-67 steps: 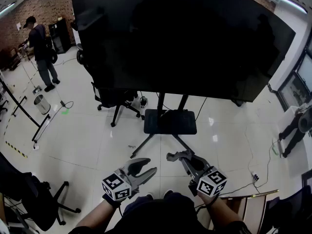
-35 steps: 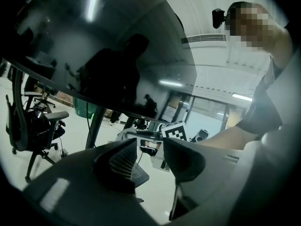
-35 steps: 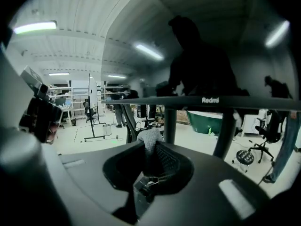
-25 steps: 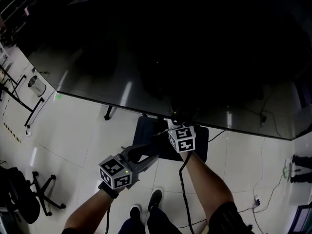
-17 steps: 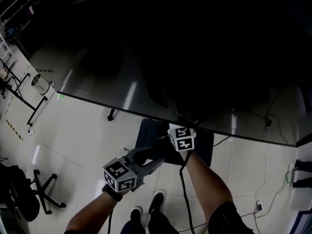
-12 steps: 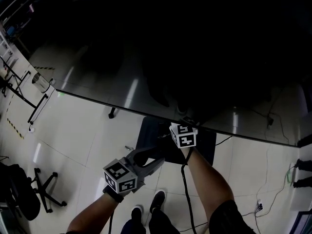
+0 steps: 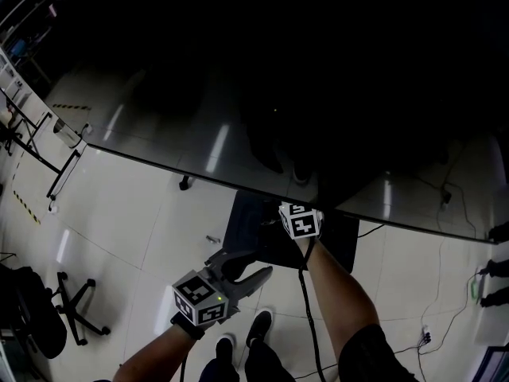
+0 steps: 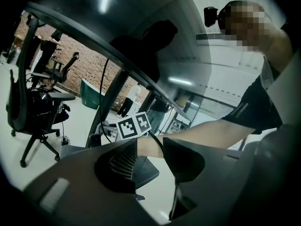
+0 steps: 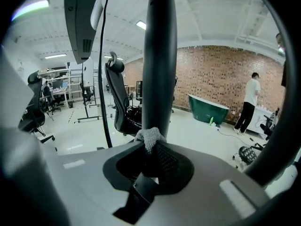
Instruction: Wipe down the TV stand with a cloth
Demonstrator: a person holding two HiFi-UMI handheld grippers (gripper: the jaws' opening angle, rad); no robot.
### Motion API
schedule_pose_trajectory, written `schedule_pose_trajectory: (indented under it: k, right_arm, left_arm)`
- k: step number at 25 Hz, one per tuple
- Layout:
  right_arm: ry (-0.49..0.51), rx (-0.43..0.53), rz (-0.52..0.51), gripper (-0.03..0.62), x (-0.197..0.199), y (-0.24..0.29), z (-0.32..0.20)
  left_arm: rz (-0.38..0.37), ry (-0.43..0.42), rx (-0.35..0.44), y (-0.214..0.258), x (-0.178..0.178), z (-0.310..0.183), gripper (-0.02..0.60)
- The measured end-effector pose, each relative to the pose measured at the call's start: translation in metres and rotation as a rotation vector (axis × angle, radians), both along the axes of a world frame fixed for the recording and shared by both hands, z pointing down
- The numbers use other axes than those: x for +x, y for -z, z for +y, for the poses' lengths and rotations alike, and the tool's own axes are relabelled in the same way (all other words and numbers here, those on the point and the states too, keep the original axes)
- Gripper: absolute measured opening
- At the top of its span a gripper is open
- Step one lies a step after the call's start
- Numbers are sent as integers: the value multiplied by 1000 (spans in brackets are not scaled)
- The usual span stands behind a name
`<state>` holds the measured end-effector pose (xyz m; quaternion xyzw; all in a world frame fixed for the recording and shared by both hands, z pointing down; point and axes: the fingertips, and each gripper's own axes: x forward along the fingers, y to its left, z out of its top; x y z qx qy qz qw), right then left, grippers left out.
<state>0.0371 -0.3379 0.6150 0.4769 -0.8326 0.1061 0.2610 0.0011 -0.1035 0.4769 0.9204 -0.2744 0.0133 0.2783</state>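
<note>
Glossy floor | round black pole | knitted cloth in right gripper

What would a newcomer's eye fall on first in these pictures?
The huge dark TV screen fills the top of the head view. Under its edge, the right hand-held gripper is shut on a grey cloth right at the stand's dark post; the left hand-held gripper hangs open nearer the person.
</note>
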Motion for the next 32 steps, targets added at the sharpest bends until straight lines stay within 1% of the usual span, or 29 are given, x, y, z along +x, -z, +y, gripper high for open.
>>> schedule_pose_trajectory:
  k: [2,6,8,11,14,16,18,20,22,27,30,32]
  right_arm:
    - [-3,-23,3,35,2,-12,-1]
    - [-4,-84,-30,35,5,-32,-4]
    - [-12,-91,-44,35,11,-32,-1]
    - [-50,-29,-91,35,31,-10,11]
    - [-89,40,-138,35,64,20,31]
    - [-119,69,-127,35,95,36,44]
    - [-157,89,-96,35,129,49,52]
    - [-199,103,-74,35,159,60,54]
    - [-228,120,-69,35,179,70,49]
    - [-280,132,-60,35,201,79,30]
    - [-292,127,-67,35,200,74,25]
    - [-296,104,-60,35,198,61,26]
  left_arm:
    - [-3,4,-8,-6,-1,2,192]
    - [-7,7,-23,-16,0,1,192]
    - [-10,4,-26,-18,3,2,192]
    - [-15,-5,-20,-15,7,2,192]
    - [-15,-20,-4,-8,13,3,192]
    - [-16,-33,4,-4,17,6,192]
    - [-14,-50,7,-2,23,12,192]
    - [-15,-66,6,-2,30,18,192]
    - [-21,-76,3,-1,35,23,192]
    - [-20,-85,-10,-9,40,37,192]
    - [-22,-75,-30,-18,36,41,192]
    - [-22,-71,-41,-22,33,42,192]
